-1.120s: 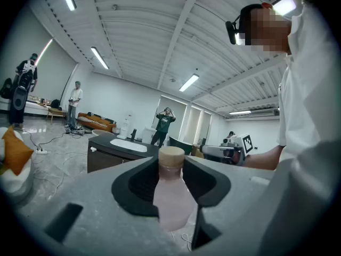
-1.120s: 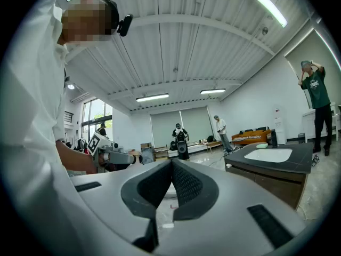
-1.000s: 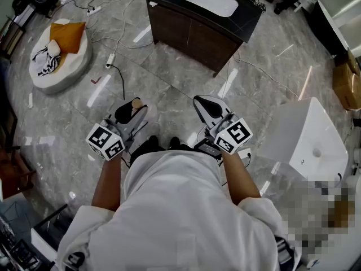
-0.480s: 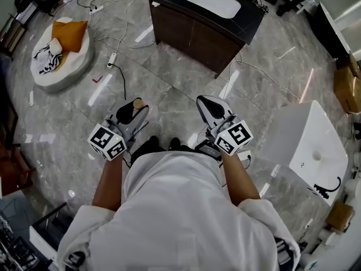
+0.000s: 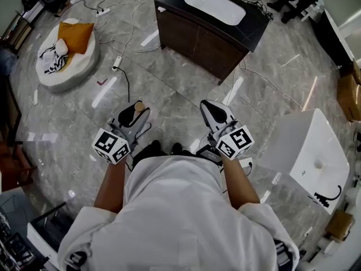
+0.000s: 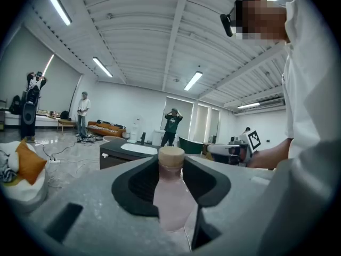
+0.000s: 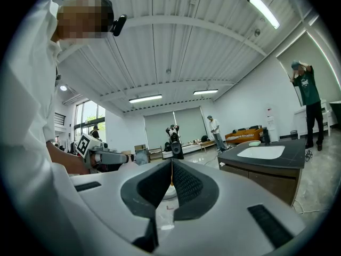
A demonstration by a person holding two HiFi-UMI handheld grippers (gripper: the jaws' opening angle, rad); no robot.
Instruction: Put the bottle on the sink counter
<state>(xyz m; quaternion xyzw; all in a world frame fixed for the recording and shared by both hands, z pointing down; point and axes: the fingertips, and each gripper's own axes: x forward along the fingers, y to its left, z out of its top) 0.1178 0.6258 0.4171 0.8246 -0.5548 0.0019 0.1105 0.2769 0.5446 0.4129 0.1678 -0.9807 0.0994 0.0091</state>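
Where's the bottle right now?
The bottle sits clamped in the left gripper, left in the head view, over the floor, short of the dark sink counter.

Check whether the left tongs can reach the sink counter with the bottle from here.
Probably not yet. The left tongs grip the bottle, but the sink counter stands well ahead across the floor, beyond the arm's stretch. Nothing seems to block the way, so walking closer should do.
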